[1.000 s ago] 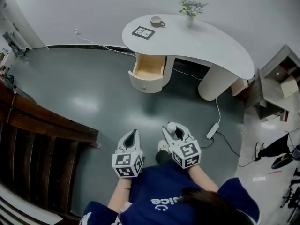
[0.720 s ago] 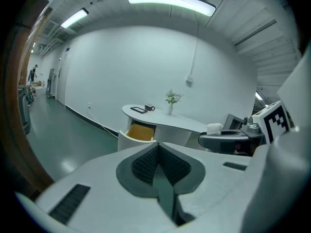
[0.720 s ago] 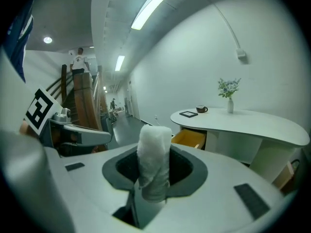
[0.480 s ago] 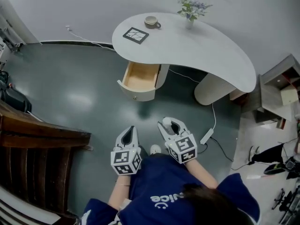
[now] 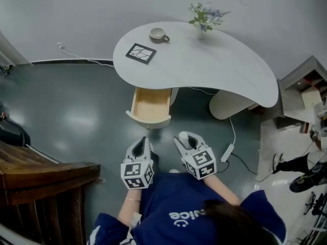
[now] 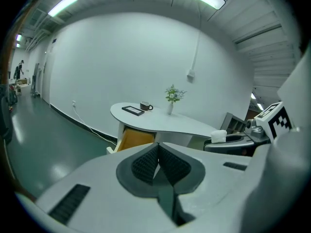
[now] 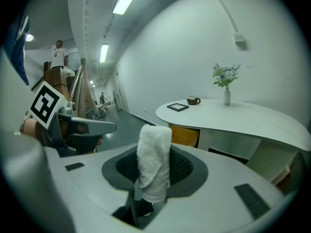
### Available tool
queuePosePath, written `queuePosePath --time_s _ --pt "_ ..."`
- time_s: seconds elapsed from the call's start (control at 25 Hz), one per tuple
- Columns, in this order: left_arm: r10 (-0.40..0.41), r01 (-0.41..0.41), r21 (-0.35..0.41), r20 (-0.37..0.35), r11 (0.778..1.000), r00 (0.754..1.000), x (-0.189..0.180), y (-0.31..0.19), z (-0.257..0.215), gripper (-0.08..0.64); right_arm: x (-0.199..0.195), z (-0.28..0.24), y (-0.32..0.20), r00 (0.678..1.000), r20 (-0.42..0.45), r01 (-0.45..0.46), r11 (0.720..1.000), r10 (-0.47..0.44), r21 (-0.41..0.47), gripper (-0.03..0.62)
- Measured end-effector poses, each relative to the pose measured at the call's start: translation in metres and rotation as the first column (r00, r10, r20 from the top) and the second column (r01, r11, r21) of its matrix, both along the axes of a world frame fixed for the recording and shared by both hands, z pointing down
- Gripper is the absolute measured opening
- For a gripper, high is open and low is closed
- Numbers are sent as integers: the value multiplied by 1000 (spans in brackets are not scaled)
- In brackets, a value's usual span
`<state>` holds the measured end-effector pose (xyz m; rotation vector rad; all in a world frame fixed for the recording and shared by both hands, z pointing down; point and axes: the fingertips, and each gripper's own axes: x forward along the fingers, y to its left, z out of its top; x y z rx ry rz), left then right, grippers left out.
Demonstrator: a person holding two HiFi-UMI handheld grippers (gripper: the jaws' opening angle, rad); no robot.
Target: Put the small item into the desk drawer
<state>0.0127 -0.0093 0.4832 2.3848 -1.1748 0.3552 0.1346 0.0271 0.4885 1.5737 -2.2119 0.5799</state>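
A white curved desk (image 5: pixel 204 60) stands ahead with its wooden drawer (image 5: pixel 149 106) pulled open below the left end; the drawer (image 7: pixel 184 135) also shows in the right gripper view. My right gripper (image 5: pixel 187 141) is shut on a small rolled white towel (image 7: pixel 154 161), which stands upright between the dark pads. My left gripper (image 5: pixel 141 148) is shut with nothing in it, its pads (image 6: pixel 146 164) pressed together. Both grippers hang side by side over the grey floor, a short way in front of the drawer.
On the desk are a cup (image 5: pixel 158 34), a dark framed square (image 5: pixel 140 53) and a vase of flowers (image 5: pixel 203 20). A power strip and cable (image 5: pixel 226 152) lie on the floor to the right. A wooden stair rail (image 5: pixel 46 177) is at the left, shelves (image 5: pixel 306 93) at the right.
The desk and open drawer have come closer and shifted left in the head view. Both grippers keep their hold and stay side by side.
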Motion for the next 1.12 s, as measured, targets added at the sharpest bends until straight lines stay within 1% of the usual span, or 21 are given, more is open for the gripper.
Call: queuePosePath --time_s 0.12,0.2,0.28,0.44,0.52,0.68,0.76,0.88,0.92,1.04,1.12 --pt "45 -45 -4 2 999 999 0 -42 7 3 1 -2 -37 999 -12 -36 999 35 -7 132" --pt "57 -57 -6 12 998 998 -5 -66 10 3 -3 1 -58 999 -9 -45 999 45 -13 132" --pt "67 -67 -15 5 998 998 -9 -86 11 3 -7 4 -74 998 -11 -55 998 55 -29 132" --pt "94 -94 -36 -1 995 996 -22 -122 15 3 -13 17 -109 994 -60 -91 992 86 -83 133" --pt "109 -109 -55 8 993 994 -29 -137 20 3 -19 25 -123 994 -70 -93 989 85 -117 133" --pt "140 -139 -61 14 988 990 -36 -163 22 3 -25 34 -148 992 -89 -98 982 84 -163 133" --pt "143 -142 -69 10 988 990 -38 -169 24 3 -32 38 -155 996 -70 -67 982 55 -178 135" --pt "121 -120 -79 17 990 992 -42 -180 26 3 -41 45 -169 999 -49 8 980 -18 -200 138" --pt "109 -107 -82 18 991 994 -43 -183 26 3 -42 48 -175 997 -59 27 977 -40 -211 138" --pt "57 -54 -92 32 994 998 -53 -190 26 3 -41 66 -193 987 -129 61 962 -98 -267 137" --pt "11 -6 -105 42 994 999 -62 -193 27 3 -45 78 -203 977 -143 108 950 -155 -292 137"
